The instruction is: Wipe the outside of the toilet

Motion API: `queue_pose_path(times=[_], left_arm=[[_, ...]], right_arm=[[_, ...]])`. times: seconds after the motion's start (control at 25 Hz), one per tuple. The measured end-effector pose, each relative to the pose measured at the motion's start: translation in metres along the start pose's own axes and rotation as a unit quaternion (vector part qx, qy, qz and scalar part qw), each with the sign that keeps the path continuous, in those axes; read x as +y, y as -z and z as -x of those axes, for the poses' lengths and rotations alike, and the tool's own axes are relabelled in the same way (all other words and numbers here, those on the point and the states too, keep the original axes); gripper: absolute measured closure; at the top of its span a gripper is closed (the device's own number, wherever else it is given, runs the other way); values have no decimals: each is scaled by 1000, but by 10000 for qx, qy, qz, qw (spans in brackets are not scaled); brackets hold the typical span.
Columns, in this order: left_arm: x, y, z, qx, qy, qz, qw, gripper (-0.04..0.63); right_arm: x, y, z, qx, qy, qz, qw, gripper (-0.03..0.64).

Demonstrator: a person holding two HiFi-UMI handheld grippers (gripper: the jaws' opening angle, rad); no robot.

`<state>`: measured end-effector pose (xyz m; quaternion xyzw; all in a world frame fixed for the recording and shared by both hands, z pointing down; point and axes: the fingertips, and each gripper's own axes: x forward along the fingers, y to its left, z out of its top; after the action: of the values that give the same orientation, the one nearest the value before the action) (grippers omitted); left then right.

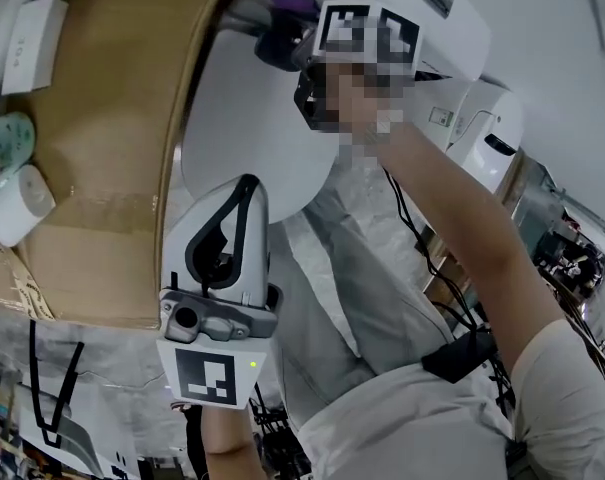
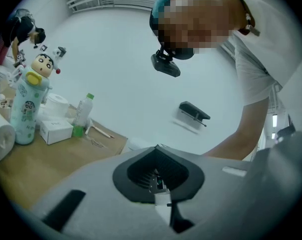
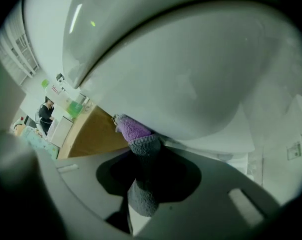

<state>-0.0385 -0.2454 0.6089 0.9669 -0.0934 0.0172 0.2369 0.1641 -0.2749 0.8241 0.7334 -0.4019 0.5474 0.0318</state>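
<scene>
Toilet-wiping is under way on the right side: the right gripper (image 1: 300, 48) has its jaws clamped on a cloth (image 3: 132, 130), grey along the part between the jaws and purple at the free end. That purple end is pressed up against the curved white underside of the toilet (image 3: 180, 74), close to where the bowl meets a flat white ledge. From where I stand, the contact patch looks small, a bunched tip and not a flat pad. So the stroke would go best, I think, if the person leans the gripper to lay more cloth on the porcelain and follows the curve with steady pressure. The hard jaw ends should stay off the glaze. The left gripper (image 1: 237, 208) hangs lower and well apart from the bowl, jaws together with nothing between them, taking no part in the wipe. Beside the toilet runs a wooden tabletop (image 1: 112, 118). On it, near its far edge, stand a cartoon-topped bottle (image 2: 28, 109) and a small white box (image 2: 56, 130).
</scene>
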Motion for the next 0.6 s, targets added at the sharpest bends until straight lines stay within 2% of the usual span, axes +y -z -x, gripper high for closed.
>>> queue_pose_path(times=[0.24,0.44,0.6], left_arm=[[-25,23,-20,267,25,-126,9996,591],[-24,44,-49,475,-335,-476,9972,591],[-9,59,-91,686,-585,-524,9945,591]], right_arm=[[-45,11,28,22,114,-103,9999,515],[-86,21,53,52,228,-100,9997,515],[-123,31,68,94,355,-181,9992,515]])
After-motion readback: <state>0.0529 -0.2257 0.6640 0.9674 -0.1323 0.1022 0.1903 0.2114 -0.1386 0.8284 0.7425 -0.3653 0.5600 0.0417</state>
